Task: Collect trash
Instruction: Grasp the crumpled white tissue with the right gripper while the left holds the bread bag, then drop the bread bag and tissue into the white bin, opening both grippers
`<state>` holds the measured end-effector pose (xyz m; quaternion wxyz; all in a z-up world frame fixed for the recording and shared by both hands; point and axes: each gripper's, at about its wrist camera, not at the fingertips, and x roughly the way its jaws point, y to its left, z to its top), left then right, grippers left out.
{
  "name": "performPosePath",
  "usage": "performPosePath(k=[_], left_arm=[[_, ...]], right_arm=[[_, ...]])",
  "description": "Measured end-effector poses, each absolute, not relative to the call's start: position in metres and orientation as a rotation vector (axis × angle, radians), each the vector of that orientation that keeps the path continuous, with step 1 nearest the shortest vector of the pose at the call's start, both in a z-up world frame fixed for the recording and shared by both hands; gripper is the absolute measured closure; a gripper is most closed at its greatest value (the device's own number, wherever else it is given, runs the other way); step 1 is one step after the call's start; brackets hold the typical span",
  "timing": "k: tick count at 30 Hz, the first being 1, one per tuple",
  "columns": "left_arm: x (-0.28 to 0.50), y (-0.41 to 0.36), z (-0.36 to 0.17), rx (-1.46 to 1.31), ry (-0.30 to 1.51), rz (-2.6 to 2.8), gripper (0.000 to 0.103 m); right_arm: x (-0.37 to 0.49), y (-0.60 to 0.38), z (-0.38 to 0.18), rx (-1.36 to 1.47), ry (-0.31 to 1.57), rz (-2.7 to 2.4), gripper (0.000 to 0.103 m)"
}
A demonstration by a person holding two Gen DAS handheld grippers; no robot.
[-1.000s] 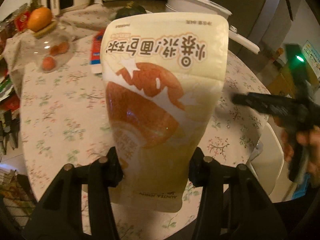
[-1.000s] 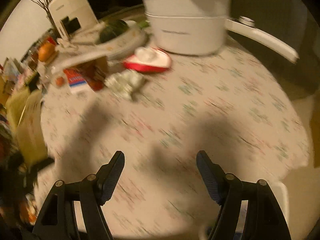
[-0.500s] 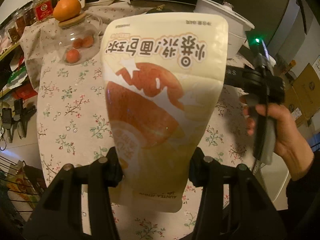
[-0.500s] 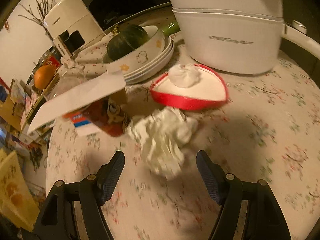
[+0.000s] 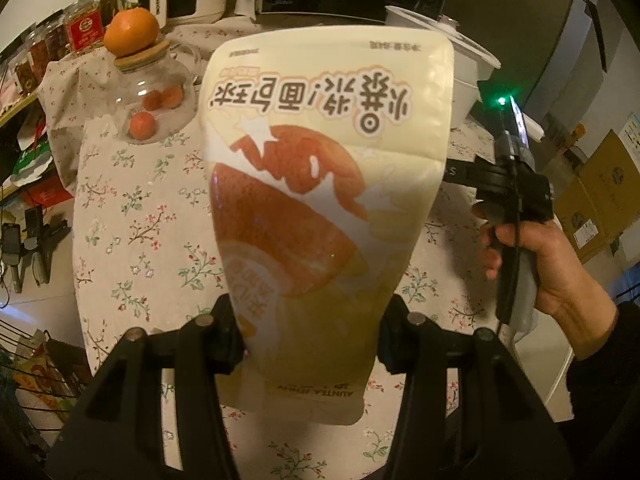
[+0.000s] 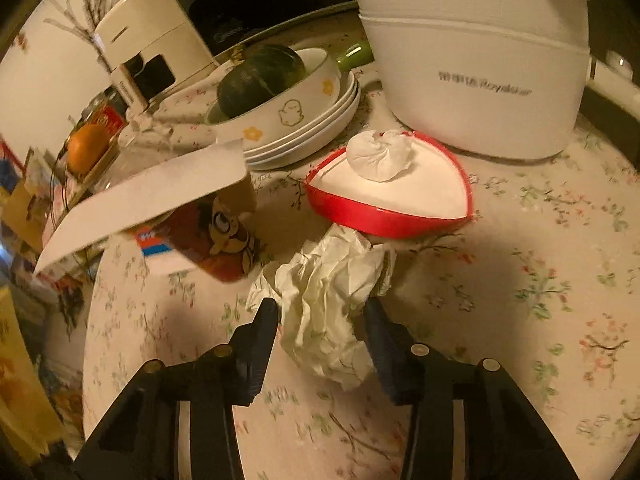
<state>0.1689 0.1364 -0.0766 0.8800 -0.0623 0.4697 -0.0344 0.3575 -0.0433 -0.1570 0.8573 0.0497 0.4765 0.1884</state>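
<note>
Floral-print cloth is covering the round desk (image 6: 520, 300), with kitchen appliances crowding the far edge under dim yellow light.

Left wrist view, left to right: a glass jar (image 5: 154, 100) is sitting near the desk's far-left edge, an orange (image 5: 131, 32) resting on its cork lid, small fruits inside. The left gripper (image 5: 310, 322) is pinching a yellow snack bag (image 5: 324, 184) near one end, print reading upside down, so the bag is standing up off the desk; probably held as the collecting bag, or as trash itself — cannot tell which. At the right, the person's right hand (image 5: 540, 256) is gripping the other tool's handle.

Right wrist view, left to right: an open carton with a cartoon print (image 6: 216, 236) is lying tilted, flap raised. Behind it, stacked bowls (image 6: 304, 120) are holding a dark green squash (image 6: 260, 76). The right gripper (image 6: 322, 320) is straddling a crumpled tissue (image 6: 328, 300), fingers (image 6: 260, 336) spread on either side of it, not squeezing yet as far as I can judge. Just beyond, touching the tissue, a red heart-shaped lid (image 6: 392, 216) is carrying a second tissue wad (image 6: 378, 156). A white cooker pot (image 6: 480, 72) is standing behind.

Judgement: closing on the tissue comes next; soft paper may slip unless it is gathered deep.
</note>
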Motion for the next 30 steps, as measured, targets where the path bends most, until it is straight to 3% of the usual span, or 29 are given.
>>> performPosePath(k=[19,30], left_arm=[[0.15,0.06,-0.082,0.004,0.989,-0.279,0.051],[0.152,-0.001,-0.085,0.096,0.996,-0.393,0.051]], right_arm=[[0.232,-0.163,-0.097,0.097,1.023,0.326,0.058],[0.182,-0.251,-0.089,0.152,1.064,0.18,0.058]])
